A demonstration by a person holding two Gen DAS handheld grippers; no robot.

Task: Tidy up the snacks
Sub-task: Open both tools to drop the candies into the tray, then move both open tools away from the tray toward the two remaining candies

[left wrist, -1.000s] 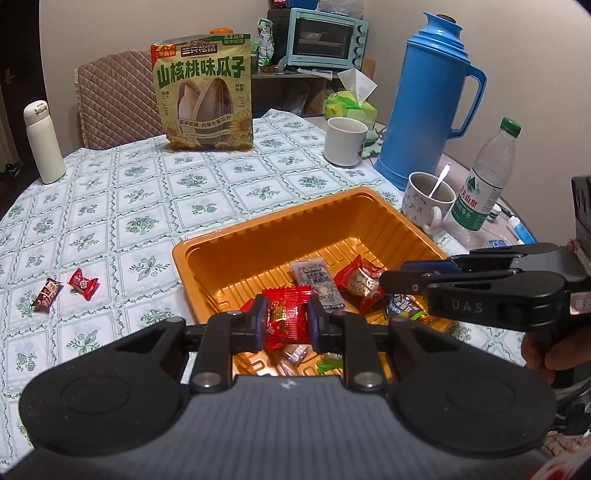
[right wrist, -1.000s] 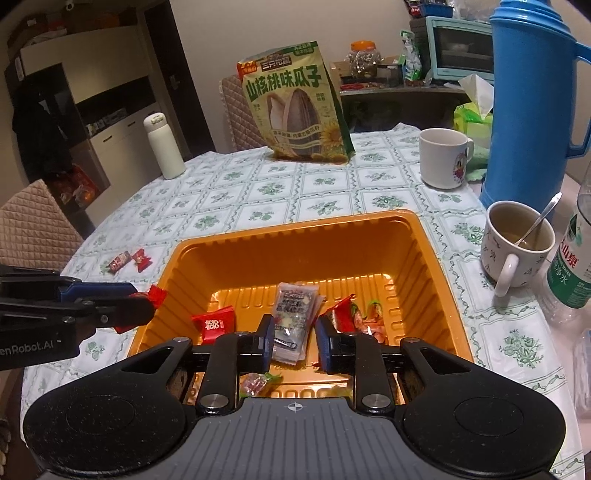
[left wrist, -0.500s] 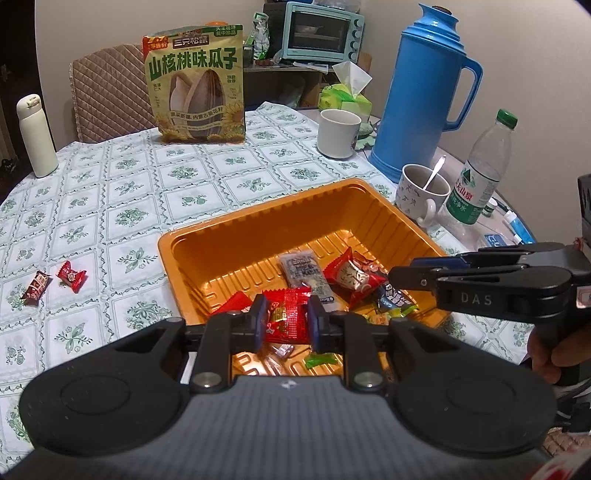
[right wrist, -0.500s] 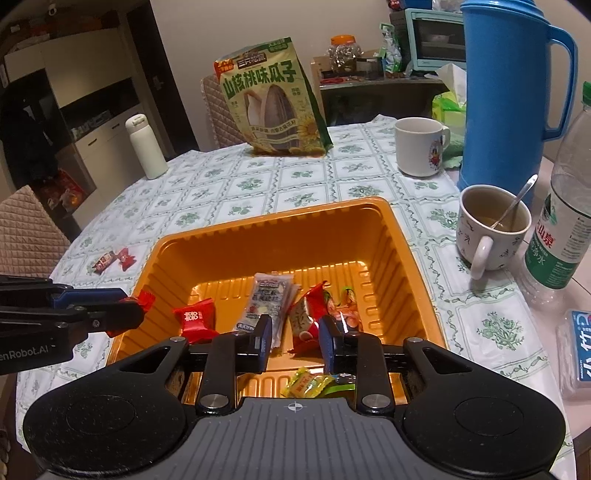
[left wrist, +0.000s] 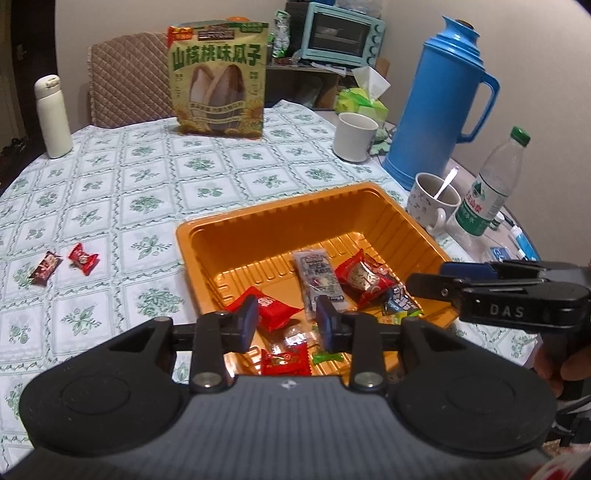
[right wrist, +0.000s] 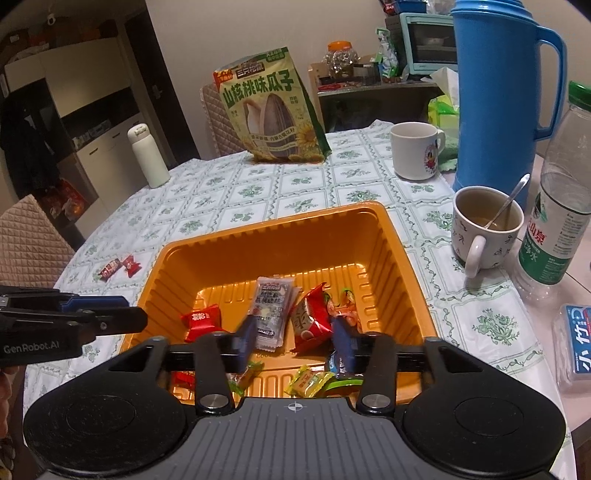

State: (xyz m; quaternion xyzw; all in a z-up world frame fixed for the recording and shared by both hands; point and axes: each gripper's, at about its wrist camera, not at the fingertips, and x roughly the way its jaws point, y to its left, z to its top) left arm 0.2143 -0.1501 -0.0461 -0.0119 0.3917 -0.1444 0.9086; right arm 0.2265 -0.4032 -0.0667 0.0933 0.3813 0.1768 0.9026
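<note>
Orange tray, red-wrapped snacks inside it, white tablecloth with green floral squares (under the tray), blue thermos behind the tray, cream flask far left of it, green-capped clear bottle, teal oven.

Dim warm indoor light; fisheye-bent dark corners; right gripper fingers motion-blurred.

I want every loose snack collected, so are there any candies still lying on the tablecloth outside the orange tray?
Yes, two wrapped candies lie on the tablecloth left of the orange tray.
</note>
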